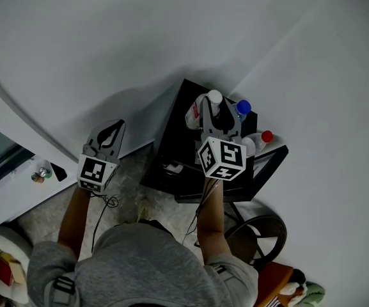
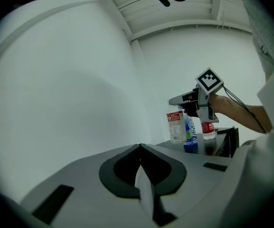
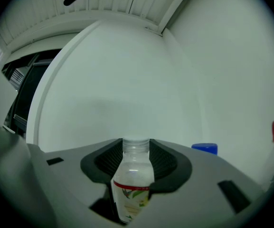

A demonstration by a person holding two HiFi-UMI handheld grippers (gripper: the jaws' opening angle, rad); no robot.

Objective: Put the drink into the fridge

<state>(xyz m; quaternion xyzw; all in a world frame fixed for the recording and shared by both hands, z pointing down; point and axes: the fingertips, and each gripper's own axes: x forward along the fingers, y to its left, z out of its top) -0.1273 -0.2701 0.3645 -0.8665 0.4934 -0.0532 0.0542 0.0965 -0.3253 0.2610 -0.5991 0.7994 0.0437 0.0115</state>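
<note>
At the left of the head view, the left gripper (image 1: 112,132) hangs closed and empty. Right of centre, the right gripper (image 1: 213,115) clamps the white-capped drink (image 1: 213,98) at the black stand (image 1: 171,139). The drink is best lifted straight, clear of the blue-capped bottle (image 1: 242,108) just beside it. It stands upright, cap up, long axis vertical.

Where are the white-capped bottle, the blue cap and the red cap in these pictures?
white-capped bottle (image 3: 133,197): right gripper view, on its printed label.
blue cap (image 3: 204,148): right gripper view, on the cap's side.
red cap (image 1: 267,136): head view, on the cap's top.
</note>
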